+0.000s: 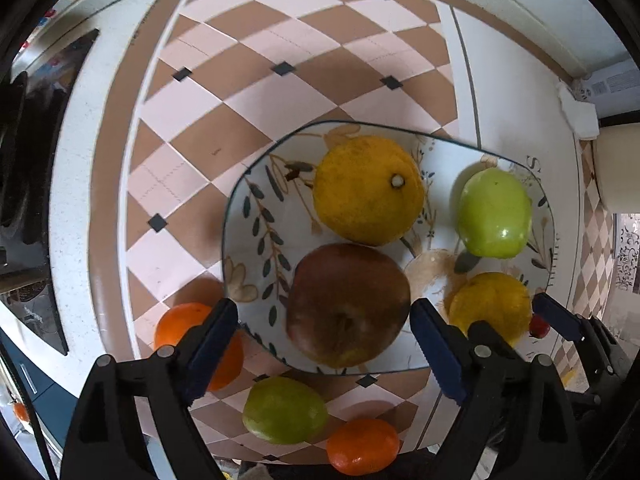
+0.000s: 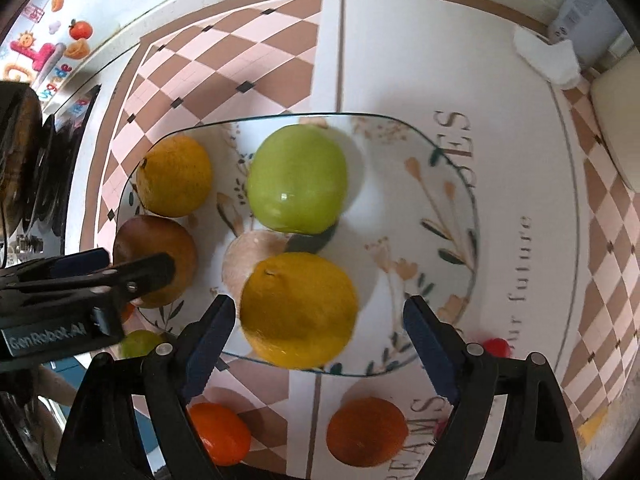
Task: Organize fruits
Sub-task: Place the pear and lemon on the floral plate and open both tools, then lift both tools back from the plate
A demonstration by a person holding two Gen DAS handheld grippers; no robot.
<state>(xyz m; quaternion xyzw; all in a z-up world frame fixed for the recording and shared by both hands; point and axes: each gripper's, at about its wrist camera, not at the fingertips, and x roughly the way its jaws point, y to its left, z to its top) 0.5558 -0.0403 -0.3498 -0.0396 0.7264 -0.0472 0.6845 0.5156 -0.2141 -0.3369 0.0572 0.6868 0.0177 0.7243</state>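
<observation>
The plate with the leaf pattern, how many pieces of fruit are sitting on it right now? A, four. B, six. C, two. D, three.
A: the plate holds four pieces: a large yellow citrus, a green apple, a dark red apple and a smaller yellow citrus. The oranges and the second green fruit lie off it on the mat.

The black body of the left gripper (image 2: 60, 300) carries the brand "GenRobot.AI", while the white mat (image 2: 500, 160) on the table shows partly hidden lettering reading "ur future", "REAMS" and "ES", and the colourful wall stickers (image 2: 44, 60) are too blurred to read.
</observation>
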